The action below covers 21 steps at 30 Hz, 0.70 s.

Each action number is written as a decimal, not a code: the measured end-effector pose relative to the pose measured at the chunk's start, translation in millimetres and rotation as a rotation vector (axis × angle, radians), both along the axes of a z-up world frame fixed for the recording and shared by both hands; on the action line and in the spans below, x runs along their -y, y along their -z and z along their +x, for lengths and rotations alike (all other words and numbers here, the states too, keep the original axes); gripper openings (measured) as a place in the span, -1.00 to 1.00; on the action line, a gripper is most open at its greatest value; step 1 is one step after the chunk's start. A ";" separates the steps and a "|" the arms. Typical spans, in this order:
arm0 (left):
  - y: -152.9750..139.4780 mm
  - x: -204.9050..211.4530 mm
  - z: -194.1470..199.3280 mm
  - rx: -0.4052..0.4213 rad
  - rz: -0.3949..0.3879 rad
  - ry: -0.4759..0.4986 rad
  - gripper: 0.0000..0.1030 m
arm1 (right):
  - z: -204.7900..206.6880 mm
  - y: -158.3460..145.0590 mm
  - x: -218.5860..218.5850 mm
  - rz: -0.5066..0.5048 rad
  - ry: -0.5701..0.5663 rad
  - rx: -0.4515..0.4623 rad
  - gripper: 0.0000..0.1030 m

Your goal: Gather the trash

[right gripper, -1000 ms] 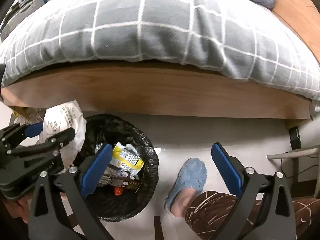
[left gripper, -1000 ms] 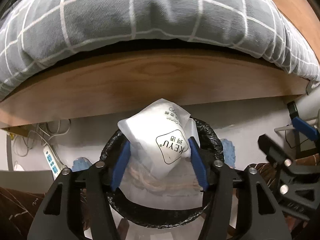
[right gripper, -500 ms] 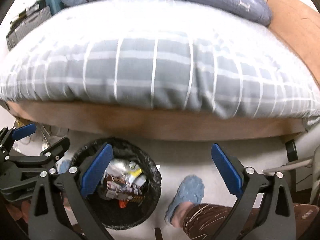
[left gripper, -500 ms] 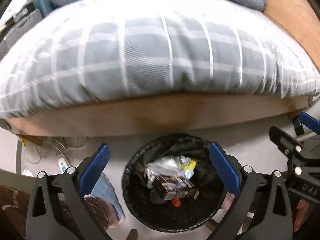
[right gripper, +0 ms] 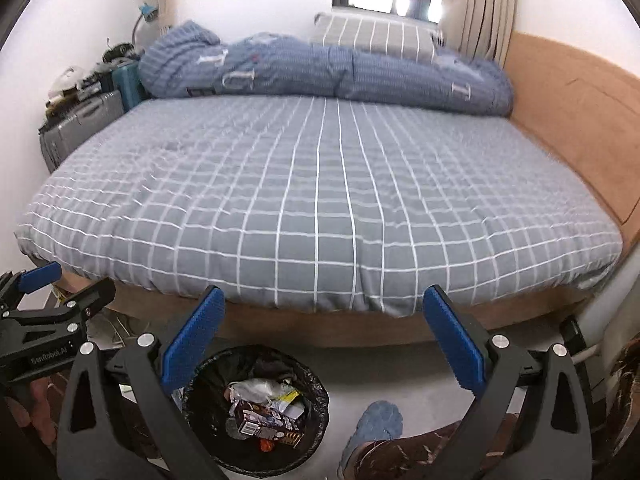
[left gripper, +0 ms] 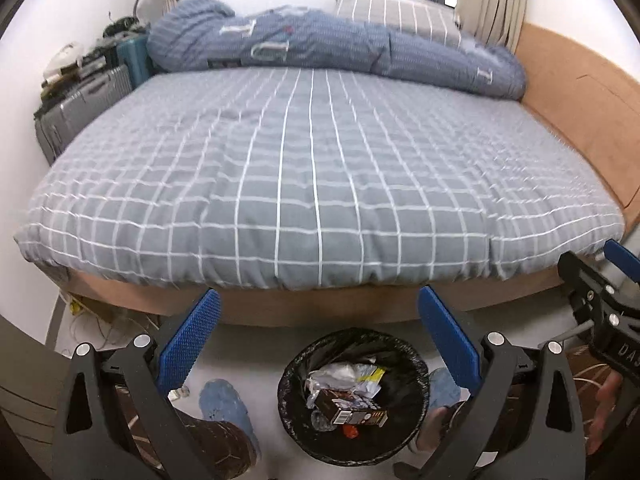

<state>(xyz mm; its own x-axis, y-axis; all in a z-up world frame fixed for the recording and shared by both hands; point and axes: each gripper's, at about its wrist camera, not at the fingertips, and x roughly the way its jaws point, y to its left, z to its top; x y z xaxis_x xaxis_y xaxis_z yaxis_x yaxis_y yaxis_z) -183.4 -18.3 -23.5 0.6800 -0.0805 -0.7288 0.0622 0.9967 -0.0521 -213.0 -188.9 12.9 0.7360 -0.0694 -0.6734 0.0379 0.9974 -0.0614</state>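
A round bin with a black liner [left gripper: 294, 372] stands on the floor at the foot of the bed; it also shows in the right wrist view [right gripper: 316, 384]. Inside lie wrappers, a white crumpled bag [left gripper: 340, 374] and a brown carton [left gripper: 350, 412]. My left gripper [left gripper: 318, 304] is open and empty, held high above the bin. My right gripper [right gripper: 322, 300] is open and empty, above and to the right of the bin. Each gripper shows at the edge of the other's view.
A bed with a grey checked cover [left gripper: 312, 168] fills the space ahead, with a blue quilt [left gripper: 320, 44] and a pillow at its far end. Suitcases [left gripper: 80, 100] stand at the left. The person's blue slippers [left gripper: 224, 404] are on the floor beside the bin.
My left gripper opened and let the white bag drop into the bin. Both grippers then rose and tilted up, so the whole bed top came into view.
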 end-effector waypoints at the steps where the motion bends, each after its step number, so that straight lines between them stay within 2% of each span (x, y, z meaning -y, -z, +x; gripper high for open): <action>1: -7.0 -0.1 -6.2 0.012 -0.006 0.002 0.89 | -7.7 -5.9 -1.9 0.000 0.004 0.009 0.85; 8: -22.6 -1.6 -32.5 0.036 -0.022 0.006 0.89 | -34.2 -14.2 -5.4 0.017 0.007 0.024 0.85; 21: -18.1 -4.8 -30.8 0.024 -0.015 0.000 0.89 | -26.8 -6.5 -6.8 0.026 0.009 0.004 0.85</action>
